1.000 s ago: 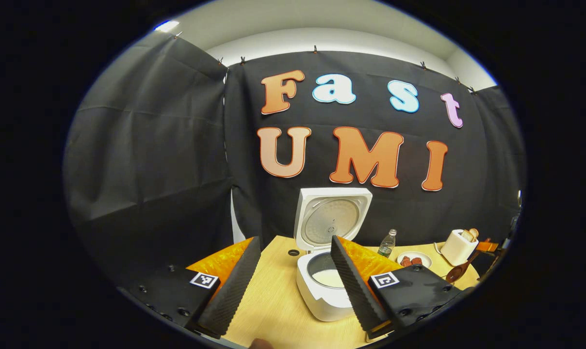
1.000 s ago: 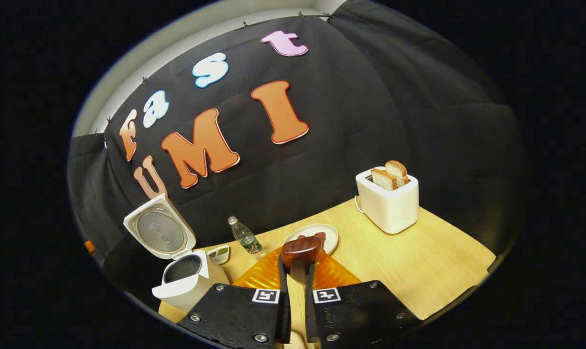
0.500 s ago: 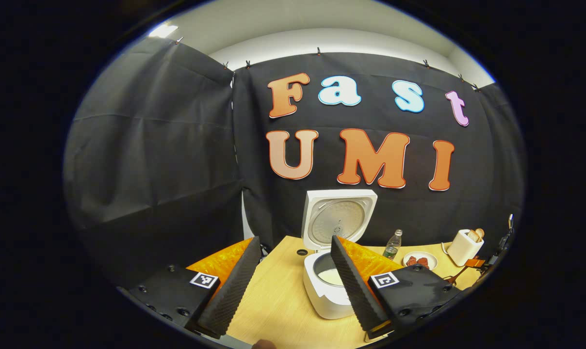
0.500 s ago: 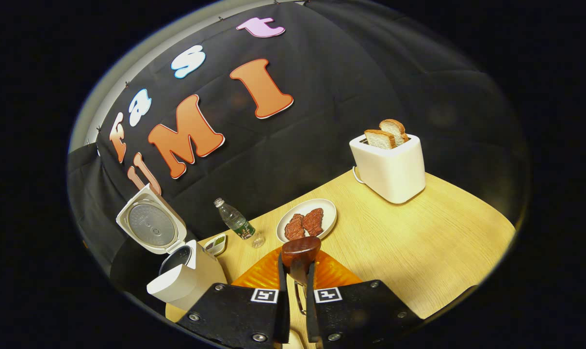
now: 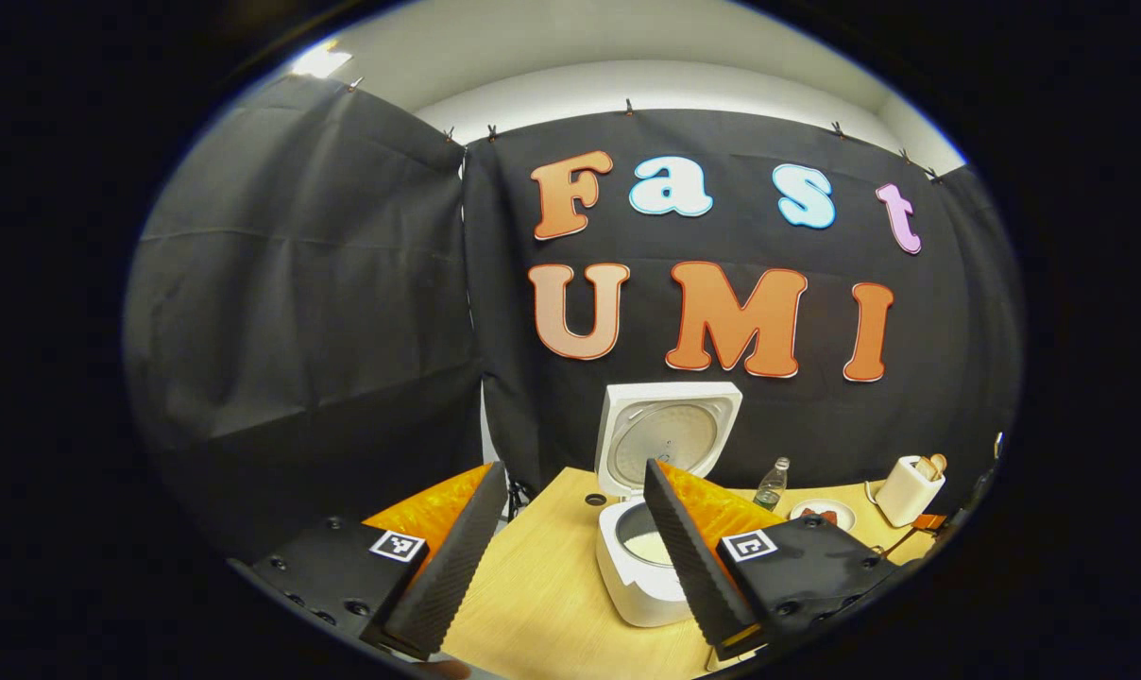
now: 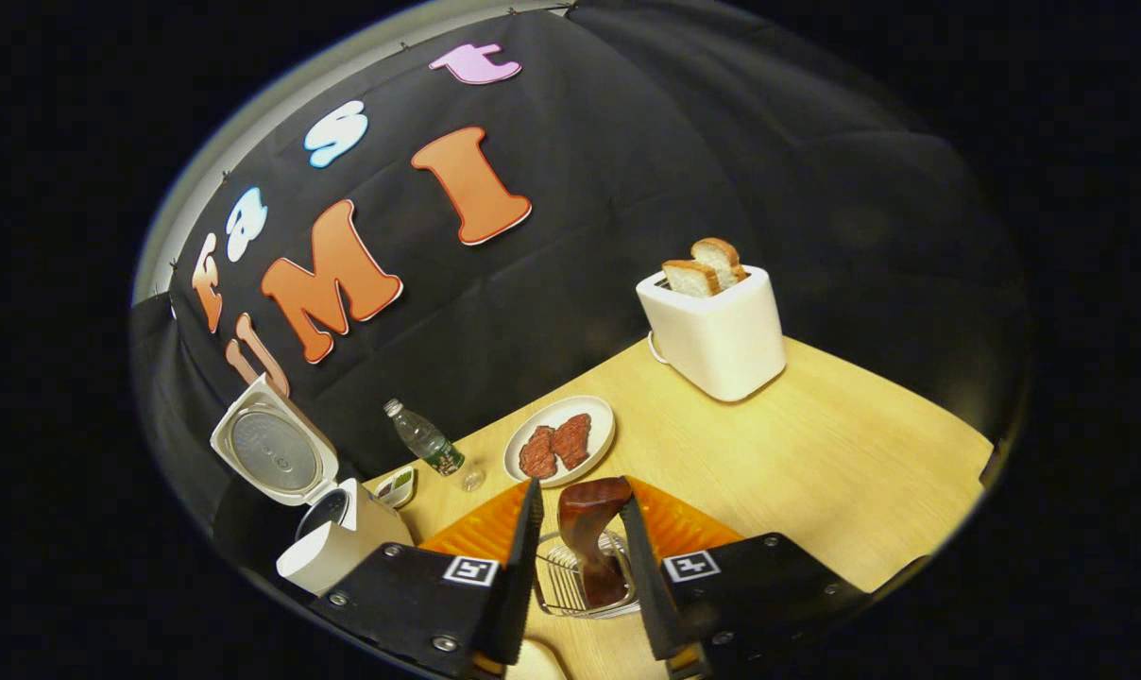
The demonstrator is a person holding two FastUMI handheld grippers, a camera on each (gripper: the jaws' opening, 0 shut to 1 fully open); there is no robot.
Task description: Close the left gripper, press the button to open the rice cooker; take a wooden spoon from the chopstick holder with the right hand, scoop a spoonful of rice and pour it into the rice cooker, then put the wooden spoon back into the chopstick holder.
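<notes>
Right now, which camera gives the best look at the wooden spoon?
The right gripper view: the wooden spoon stands in the wire chopstick holder between the right gripper's parted fingers. The left gripper view has only a thin brown sliver at its right edge, too small to identify.

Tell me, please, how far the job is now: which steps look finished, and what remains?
The rice cooker stands open with rice in the pot. The wooden spoon stands in the wire holder, and the right gripper is open around it, fingers apart from it. The left gripper is open and idle. Only drawing the right gripper away seems left.

No legible text, label, brand or number on any object.
</notes>
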